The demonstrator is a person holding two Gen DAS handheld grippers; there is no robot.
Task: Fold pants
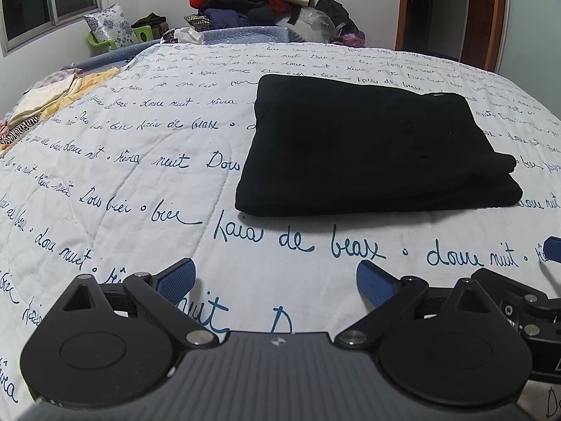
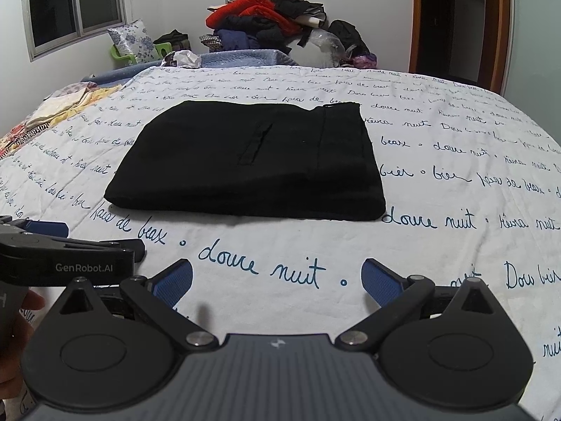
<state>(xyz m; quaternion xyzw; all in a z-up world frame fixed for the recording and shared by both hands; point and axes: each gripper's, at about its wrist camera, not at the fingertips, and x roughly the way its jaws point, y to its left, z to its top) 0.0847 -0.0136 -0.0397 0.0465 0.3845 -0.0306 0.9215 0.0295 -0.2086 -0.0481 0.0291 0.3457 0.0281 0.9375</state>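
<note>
Black pants [image 1: 371, 147] lie folded into a flat rectangle on the white quilt [image 1: 140, 175] with blue script; in the right wrist view the pants [image 2: 245, 165] show a pocket slit on top. My left gripper [image 1: 275, 282] hovers open over bare quilt, short of the pants' near edge, holding nothing. My right gripper [image 2: 277, 279] is open too, just in front of the folded pants, with nothing between its blue pads [image 2: 173, 282]. The left gripper [image 2: 59, 245] also shows at the left edge of the right wrist view, held by a hand [image 2: 21, 319].
A heap of clothes [image 1: 252, 0] is piled at the far end of the bed. Folded light and patterned fabrics [image 1: 52, 101] lie at the left edge. A window [image 1: 45, 0] is on the left wall, a dark doorway [image 1: 441, 10] at the right.
</note>
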